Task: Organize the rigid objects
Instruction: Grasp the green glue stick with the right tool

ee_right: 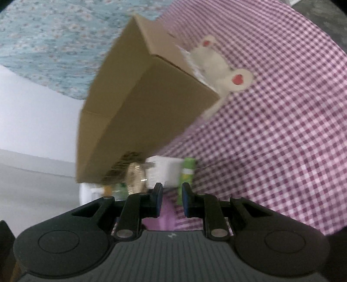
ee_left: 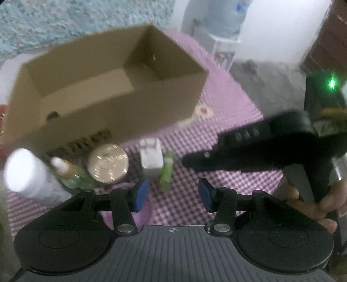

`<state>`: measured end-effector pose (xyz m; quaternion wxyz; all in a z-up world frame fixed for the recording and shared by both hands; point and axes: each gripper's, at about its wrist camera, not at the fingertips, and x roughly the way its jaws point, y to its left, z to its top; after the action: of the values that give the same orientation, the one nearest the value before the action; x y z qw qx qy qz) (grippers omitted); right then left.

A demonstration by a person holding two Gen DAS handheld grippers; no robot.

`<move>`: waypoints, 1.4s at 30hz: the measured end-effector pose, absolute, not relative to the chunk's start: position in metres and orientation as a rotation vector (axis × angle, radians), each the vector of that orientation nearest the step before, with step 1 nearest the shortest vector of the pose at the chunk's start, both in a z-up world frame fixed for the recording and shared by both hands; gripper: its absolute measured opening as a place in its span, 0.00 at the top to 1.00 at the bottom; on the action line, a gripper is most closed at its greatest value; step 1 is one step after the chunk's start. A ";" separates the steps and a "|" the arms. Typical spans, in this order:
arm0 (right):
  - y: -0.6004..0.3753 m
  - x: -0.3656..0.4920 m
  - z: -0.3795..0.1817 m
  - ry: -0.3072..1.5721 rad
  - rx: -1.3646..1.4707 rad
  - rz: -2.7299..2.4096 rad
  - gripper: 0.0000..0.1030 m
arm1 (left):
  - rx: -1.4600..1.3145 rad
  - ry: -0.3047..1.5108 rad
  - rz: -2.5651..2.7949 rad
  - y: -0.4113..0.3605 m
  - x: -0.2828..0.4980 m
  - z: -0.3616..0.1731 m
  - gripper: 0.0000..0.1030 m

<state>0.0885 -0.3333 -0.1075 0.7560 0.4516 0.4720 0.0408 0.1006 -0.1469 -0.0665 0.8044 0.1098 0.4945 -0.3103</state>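
Observation:
An open cardboard box [ee_left: 104,86] stands on the purple checked cloth [ee_left: 216,138]; it looks empty inside. In front of it lie a round gold tin [ee_left: 108,164], a white box [ee_left: 151,158], a green tube [ee_left: 166,171], a glass bottle with a white cap [ee_left: 65,169] and a white cylinder [ee_left: 26,173]. My left gripper [ee_left: 172,194] is open and empty, just short of the green tube. My right gripper [ee_right: 171,200] is open with a narrow gap, empty, close to the white box [ee_right: 162,173] and green tube [ee_right: 186,180]. The right gripper also shows in the left wrist view [ee_left: 249,151].
A white soft toy with red spots [ee_right: 219,65] lies against the cardboard box [ee_right: 138,104] on the cloth [ee_right: 282,130]. A water dispenser bottle [ee_left: 225,17] stands beyond the table. A dark device with a green light [ee_left: 325,97] is at the right.

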 end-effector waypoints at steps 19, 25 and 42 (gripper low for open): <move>-0.315 0.136 -0.145 1.084 0.976 0.071 0.81 | 0.250 1.190 -0.676 -0.175 0.125 -0.123 0.75; -0.314 0.135 -0.146 1.094 0.966 0.087 0.82 | 0.258 1.182 -0.664 -0.180 0.126 -0.126 0.75; -0.326 0.115 -0.140 1.063 1.009 0.092 0.84 | 0.285 1.136 -0.654 -0.184 0.118 -0.116 0.82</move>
<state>0.1147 -0.3258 -0.1396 0.7424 0.4604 0.4849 0.0422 0.1180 -0.1844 -0.1156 0.7833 0.1320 0.5265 -0.3032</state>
